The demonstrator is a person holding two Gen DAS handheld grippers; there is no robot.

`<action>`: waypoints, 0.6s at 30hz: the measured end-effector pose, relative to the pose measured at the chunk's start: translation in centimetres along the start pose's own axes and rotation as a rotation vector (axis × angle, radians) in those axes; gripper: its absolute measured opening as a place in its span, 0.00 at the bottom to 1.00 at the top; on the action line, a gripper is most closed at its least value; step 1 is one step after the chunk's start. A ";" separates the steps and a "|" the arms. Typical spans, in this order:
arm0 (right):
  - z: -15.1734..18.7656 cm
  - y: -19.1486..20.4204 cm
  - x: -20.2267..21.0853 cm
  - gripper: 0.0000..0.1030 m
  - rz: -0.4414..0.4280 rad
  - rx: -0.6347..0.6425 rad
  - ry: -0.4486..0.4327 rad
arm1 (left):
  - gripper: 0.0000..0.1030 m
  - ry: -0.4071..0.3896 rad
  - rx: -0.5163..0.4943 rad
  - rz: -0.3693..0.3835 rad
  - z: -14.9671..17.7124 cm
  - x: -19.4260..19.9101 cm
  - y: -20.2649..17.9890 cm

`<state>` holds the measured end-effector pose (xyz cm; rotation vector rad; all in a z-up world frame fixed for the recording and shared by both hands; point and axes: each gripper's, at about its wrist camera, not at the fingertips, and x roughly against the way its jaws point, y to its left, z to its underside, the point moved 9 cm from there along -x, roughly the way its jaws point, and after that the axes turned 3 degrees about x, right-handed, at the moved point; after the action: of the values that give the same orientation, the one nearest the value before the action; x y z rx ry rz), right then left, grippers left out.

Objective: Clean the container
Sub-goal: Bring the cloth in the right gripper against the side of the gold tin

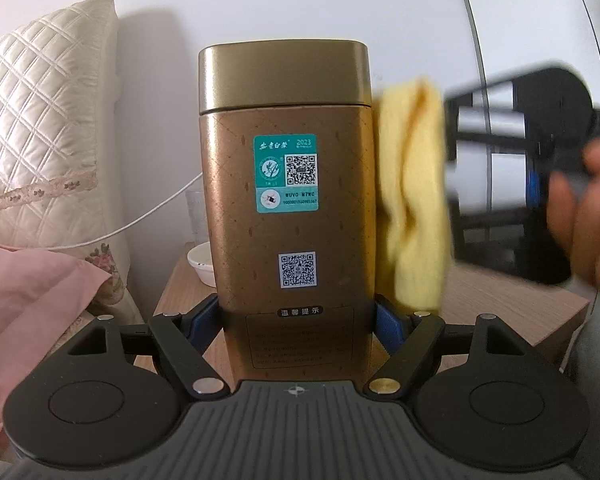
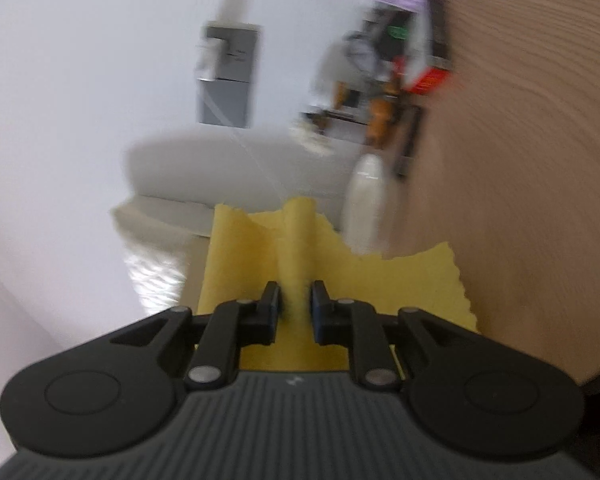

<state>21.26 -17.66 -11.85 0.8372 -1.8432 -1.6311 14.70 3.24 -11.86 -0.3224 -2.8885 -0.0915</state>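
A tall gold tin container point(image 1: 288, 208) with a gold lid and teal sticker stands upright in the left wrist view. My left gripper point(image 1: 296, 324) is shut on its lower body, blue pads on both sides. A yellow cloth point(image 1: 414, 196) hangs against the tin's right side, held by my right gripper point(image 1: 480, 152), which is blurred there. In the right wrist view my right gripper point(image 2: 295, 304) is shut on a fold of the yellow cloth point(image 2: 260, 256). The tin is not seen in that view.
A wooden bedside table point(image 1: 500, 304) lies below the tin, with a white bowl point(image 1: 202, 264) and a glass behind the tin on the left. A quilted cream pillow point(image 1: 40, 120) and pink bedding point(image 1: 28, 300) are at left. A white cable crosses the wall.
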 end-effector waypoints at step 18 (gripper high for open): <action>0.1 -3.3 -0.1 0.19 -0.009 0.008 0.013 | 0.81 -0.002 -0.078 0.031 -0.2 1.2 1.4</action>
<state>21.57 -17.76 -15.11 0.8586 -1.8406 -1.6213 13.89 4.80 -11.34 -0.3816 -2.8856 -0.1988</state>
